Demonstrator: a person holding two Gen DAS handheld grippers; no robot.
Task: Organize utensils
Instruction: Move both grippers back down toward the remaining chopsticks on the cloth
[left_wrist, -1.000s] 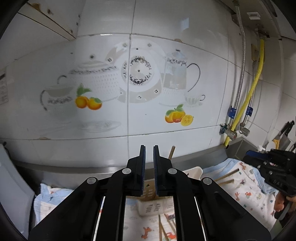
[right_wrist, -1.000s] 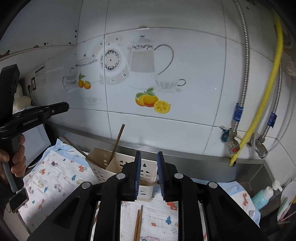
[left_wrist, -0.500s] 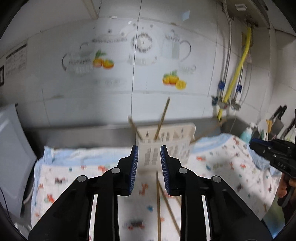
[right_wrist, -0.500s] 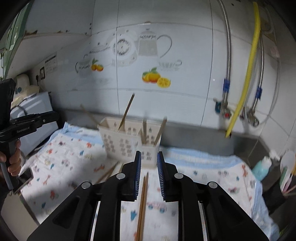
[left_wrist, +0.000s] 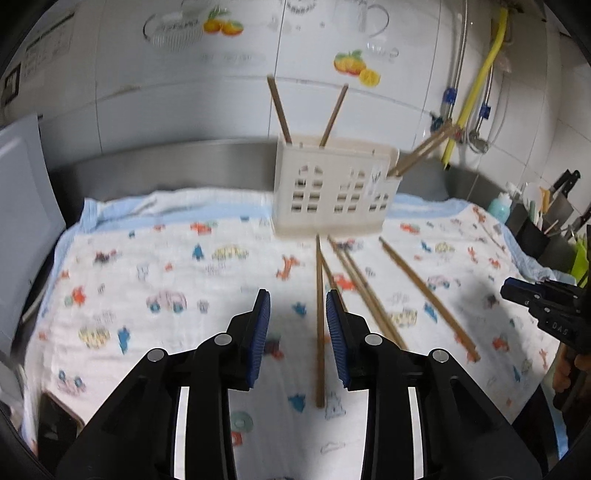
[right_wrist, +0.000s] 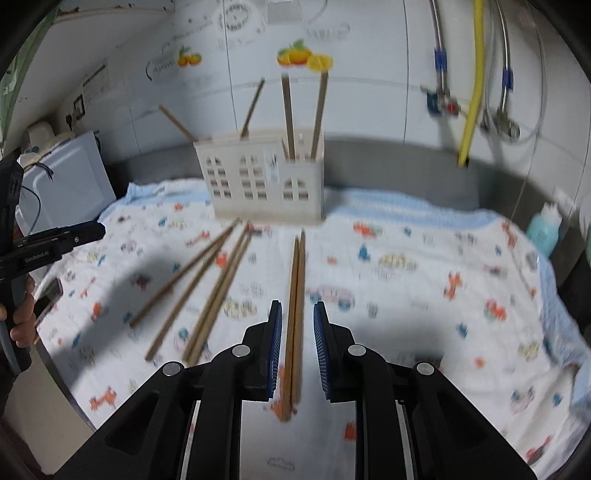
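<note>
A cream utensil holder (left_wrist: 332, 192) (right_wrist: 258, 184) stands at the back of the printed cloth with several wooden chopsticks upright in it. More chopsticks lie loose on the cloth in front of it. My left gripper (left_wrist: 297, 295) hovers over one single chopstick (left_wrist: 320, 325), which lies close to the right pad; its jaws are opening and nothing is pressed. My right gripper (right_wrist: 297, 306) hangs above a pair of chopsticks (right_wrist: 297, 280) lying side by side, its jaws narrowly apart and clear of them. Several other chopsticks (right_wrist: 207, 284) lie fanned out to the left.
The printed cloth (left_wrist: 166, 277) covers a steel counter against a tiled wall. A white appliance (right_wrist: 66, 184) stands at the left. Pipes and a yellow hose (right_wrist: 472, 92) hang on the wall, with a teal bottle (right_wrist: 543, 229) and a knife rack (left_wrist: 554, 206) at the right.
Both grippers have come down from facing the wall tiles to just above the cloth and loose chopsticks. The left jaws have spread apart. The right jaws keep the same narrow gap.
</note>
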